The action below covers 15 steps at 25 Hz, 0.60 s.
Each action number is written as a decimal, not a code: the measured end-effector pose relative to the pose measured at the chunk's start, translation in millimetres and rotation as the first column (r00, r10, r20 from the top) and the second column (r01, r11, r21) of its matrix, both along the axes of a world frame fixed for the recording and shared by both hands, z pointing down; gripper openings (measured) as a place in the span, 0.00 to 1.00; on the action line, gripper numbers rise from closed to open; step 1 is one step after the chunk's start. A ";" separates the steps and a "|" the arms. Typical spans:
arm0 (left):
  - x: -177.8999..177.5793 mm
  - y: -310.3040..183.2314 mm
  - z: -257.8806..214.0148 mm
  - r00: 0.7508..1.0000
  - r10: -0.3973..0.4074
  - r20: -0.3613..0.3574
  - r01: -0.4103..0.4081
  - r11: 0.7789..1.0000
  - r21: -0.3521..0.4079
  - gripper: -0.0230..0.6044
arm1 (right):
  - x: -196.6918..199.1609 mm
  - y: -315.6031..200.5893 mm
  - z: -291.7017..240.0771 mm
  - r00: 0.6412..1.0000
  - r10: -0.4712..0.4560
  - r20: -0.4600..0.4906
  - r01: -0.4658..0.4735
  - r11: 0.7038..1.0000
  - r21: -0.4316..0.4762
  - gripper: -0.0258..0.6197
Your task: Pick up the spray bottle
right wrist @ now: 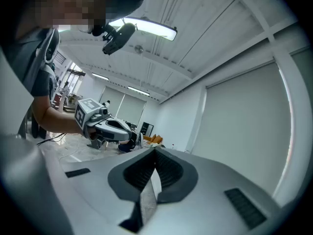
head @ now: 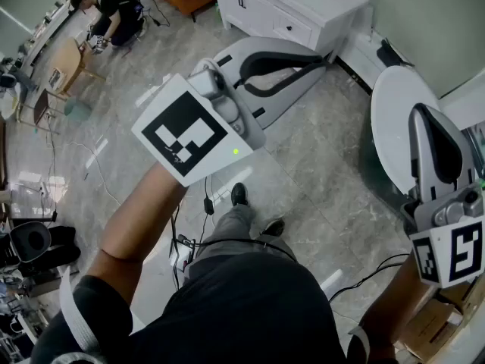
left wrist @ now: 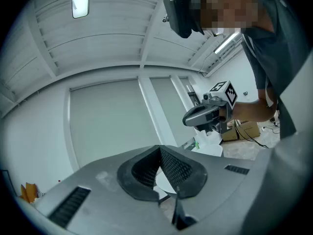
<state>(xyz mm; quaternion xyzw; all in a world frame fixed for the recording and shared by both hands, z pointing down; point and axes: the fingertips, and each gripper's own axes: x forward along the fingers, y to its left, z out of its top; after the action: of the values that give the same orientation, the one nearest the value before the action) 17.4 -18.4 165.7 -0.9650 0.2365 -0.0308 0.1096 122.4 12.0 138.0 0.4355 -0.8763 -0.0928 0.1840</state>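
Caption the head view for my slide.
Person holds left gripper and right gripper, both shut, near a white round table.

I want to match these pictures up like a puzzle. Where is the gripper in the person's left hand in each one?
Head view: the left gripper reaches from the middle toward the upper right.
Left gripper view: the gripper fills the bottom, seen from behind, jaws together.
Right gripper view: it is small, at middle left.
Shared landmark: the person's dark shirt.
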 end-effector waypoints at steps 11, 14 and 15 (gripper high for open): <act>-4.5 -0.5 -1.2 1.000 -0.004 0.000 0.004 1.000 -0.015 0.04 | -3.2 -1.9 0.9 1.000 -0.016 0.024 0.016 1.000 0.002 0.05; -4.7 0.3 -0.1 1.000 -0.001 0.008 0.001 1.000 -0.017 0.04 | -2.5 -1.8 2.4 0.999 -0.011 0.052 0.011 1.000 -0.001 0.05; -4.5 1.0 0.6 1.000 0.002 0.010 -0.002 1.000 -0.017 0.04 | -2.5 -1.8 3.5 0.998 -0.007 0.059 0.007 1.000 -0.002 0.05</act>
<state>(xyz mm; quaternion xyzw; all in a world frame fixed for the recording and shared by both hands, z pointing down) 13.0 -17.4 166.2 -0.9659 0.2346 -0.0375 0.1027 119.8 10.2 141.5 0.4348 -0.8830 -0.0797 0.1580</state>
